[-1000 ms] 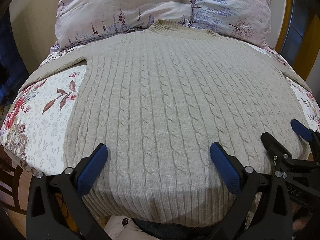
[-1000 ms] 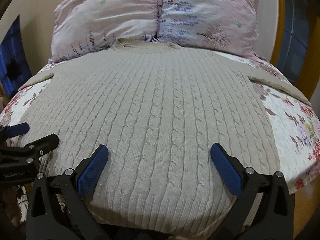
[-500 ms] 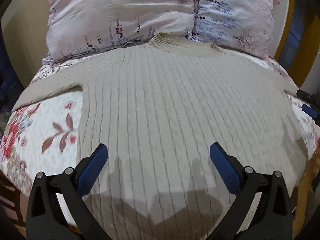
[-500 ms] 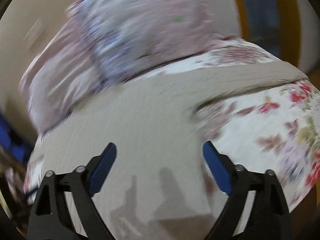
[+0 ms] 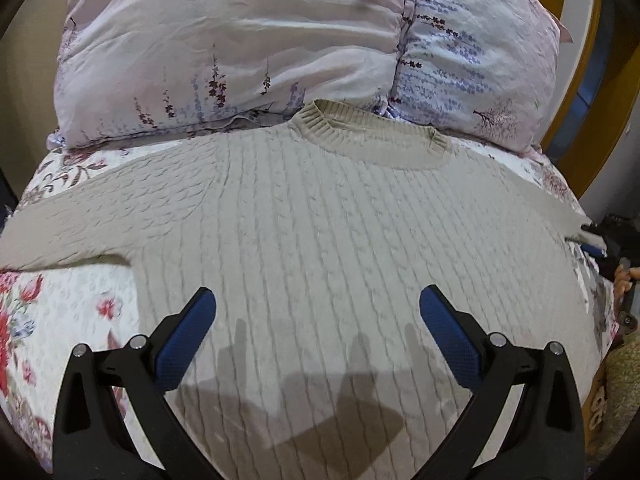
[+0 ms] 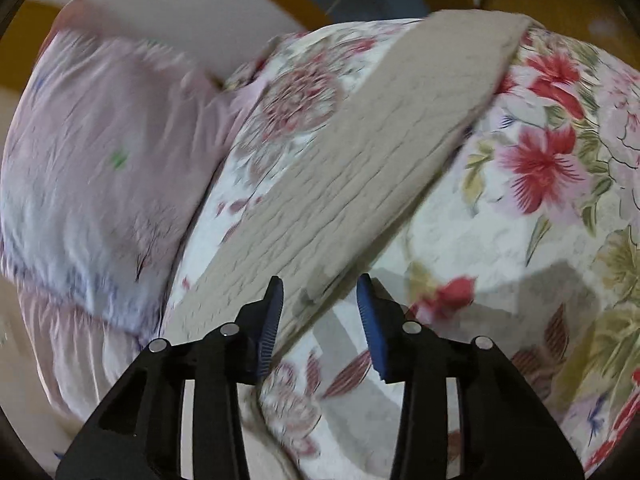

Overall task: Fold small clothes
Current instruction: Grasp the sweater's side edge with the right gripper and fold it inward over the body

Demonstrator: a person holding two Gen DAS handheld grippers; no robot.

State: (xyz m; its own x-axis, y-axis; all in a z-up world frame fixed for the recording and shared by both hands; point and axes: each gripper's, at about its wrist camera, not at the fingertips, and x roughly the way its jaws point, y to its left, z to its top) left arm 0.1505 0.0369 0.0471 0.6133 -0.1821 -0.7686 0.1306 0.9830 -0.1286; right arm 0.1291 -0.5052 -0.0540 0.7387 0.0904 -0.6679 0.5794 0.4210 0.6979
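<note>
A beige cable-knit sweater (image 5: pixel 328 248) lies flat on the floral bed cover, collar toward the pillows, sleeves spread to both sides. My left gripper (image 5: pixel 318 334) is open wide and hovers over the sweater's body, empty. My right gripper (image 6: pixel 320 312) is over the right sleeve (image 6: pixel 360 168), its jaws half closed around the sleeve's lower edge; the fingertips do not clamp the knit. The right gripper also shows at the far right edge of the left wrist view (image 5: pixel 600 240), at the sleeve.
Two pale floral pillows (image 5: pixel 240 48) lean against the headboard behind the collar. The floral bed cover (image 6: pixel 540 200) drops off at the right side. A yellow wooden frame (image 5: pixel 576 80) stands at the right. The left sleeve (image 5: pixel 80 224) reaches the bed's left edge.
My left gripper moved forward up the sweater toward the collar. My right gripper swung right from the hem to the right sleeve, and its jaws narrowed around the sleeve edge.
</note>
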